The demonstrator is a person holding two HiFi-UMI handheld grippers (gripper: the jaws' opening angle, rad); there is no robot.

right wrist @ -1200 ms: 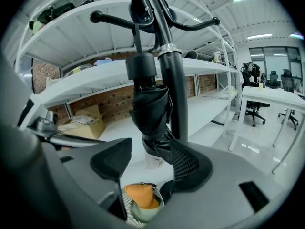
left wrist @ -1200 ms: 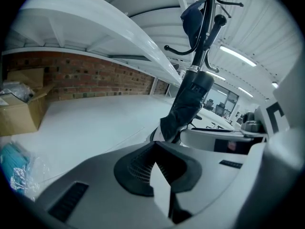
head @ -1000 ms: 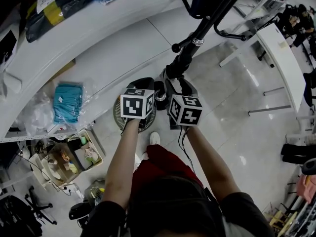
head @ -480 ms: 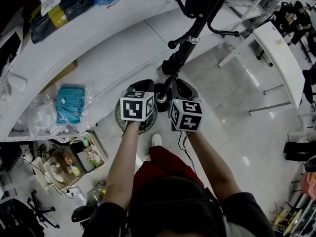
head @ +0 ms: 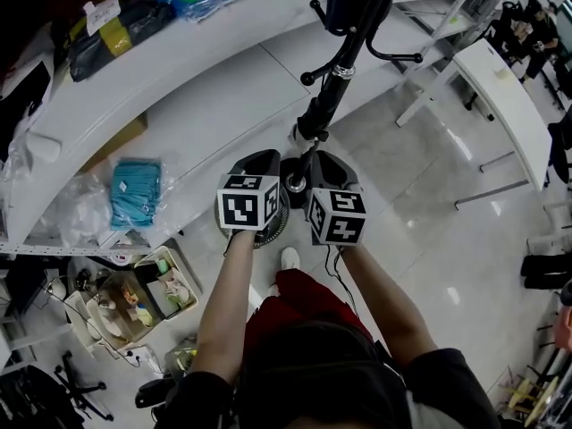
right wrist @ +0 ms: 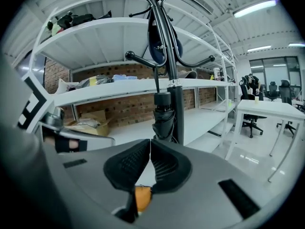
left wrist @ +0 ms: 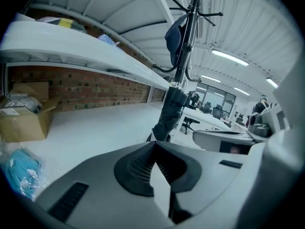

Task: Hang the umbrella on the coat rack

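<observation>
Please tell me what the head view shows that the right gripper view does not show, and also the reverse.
Only the head view shows the person's forearms, a white shoe and a teal packet. Only the right gripper view shows the brick wall and the ceiling lamps. Both show the folded umbrella close to the coat rack, and the white shelves.

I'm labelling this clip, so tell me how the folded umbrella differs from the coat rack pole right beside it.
The umbrella is a short, creased fabric bundle; the coat rack pole is a smooth rod rising well past it to the hooks. The umbrella looks thicker than the pole. Both are black, upright and close side by side.
</observation>
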